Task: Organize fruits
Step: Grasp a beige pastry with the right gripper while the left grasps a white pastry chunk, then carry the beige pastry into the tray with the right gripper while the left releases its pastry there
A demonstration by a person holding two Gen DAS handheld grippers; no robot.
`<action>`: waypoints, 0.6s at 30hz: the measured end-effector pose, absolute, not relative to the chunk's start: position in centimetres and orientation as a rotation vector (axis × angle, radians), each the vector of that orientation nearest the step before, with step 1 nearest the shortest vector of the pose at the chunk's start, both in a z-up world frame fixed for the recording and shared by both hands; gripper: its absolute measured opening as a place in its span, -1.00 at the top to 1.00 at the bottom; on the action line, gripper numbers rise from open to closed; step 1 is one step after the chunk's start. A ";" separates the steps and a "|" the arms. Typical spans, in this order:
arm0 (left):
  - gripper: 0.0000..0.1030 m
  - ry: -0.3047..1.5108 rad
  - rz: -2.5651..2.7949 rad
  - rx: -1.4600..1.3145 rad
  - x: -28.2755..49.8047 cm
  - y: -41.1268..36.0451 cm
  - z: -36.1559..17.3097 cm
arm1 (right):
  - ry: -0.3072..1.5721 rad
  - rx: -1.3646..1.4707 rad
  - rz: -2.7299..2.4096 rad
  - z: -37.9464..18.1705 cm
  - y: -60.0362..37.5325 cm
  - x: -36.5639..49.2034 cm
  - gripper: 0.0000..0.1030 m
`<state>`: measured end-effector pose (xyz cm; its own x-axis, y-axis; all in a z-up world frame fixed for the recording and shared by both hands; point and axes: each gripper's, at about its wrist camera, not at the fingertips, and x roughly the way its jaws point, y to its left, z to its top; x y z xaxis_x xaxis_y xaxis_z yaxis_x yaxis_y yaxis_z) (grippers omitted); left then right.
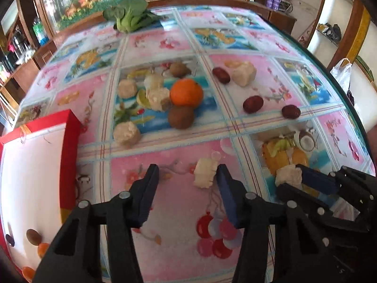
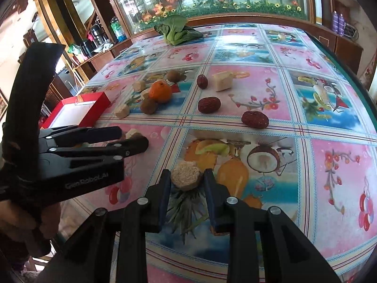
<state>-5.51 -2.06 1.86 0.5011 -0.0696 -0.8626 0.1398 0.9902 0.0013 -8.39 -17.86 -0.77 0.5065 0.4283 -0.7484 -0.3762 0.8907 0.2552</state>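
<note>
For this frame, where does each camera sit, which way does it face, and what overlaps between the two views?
Left wrist: on the left gripper, low over the table, facing across it toward the greens; its open fingers flank a pale chunk, the red box at left, the right gripper at right.
Right wrist: on the right gripper, same heading; its fingers bracket another pale chunk; the left gripper and a hand show at left.
Shared: orange, kiwis, three dates, greens, red box.
</note>
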 end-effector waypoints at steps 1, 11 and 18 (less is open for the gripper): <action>0.16 1.037 -0.135 0.078 -5.5 -2.2 1.9 | 0.919 0.059 0.486 -0.8 -17.8 -8.4 0.46; 0.66 1.016 -0.179 0.035 -6.6 -1.2 2.6 | 0.929 0.026 0.474 -0.5 -16.1 -8.1 0.48; 0.66 0.907 -0.118 0.006 -10.3 2.9 5.9 | 0.896 0.039 0.557 1.8 -12.6 -8.5 0.48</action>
<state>-10.34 2.91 5.88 0.6100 -0.0992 -0.7862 0.1044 0.9935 -0.0443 -8.45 -12.59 1.83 0.4932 0.4755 -0.7284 -0.4435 0.8578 0.2597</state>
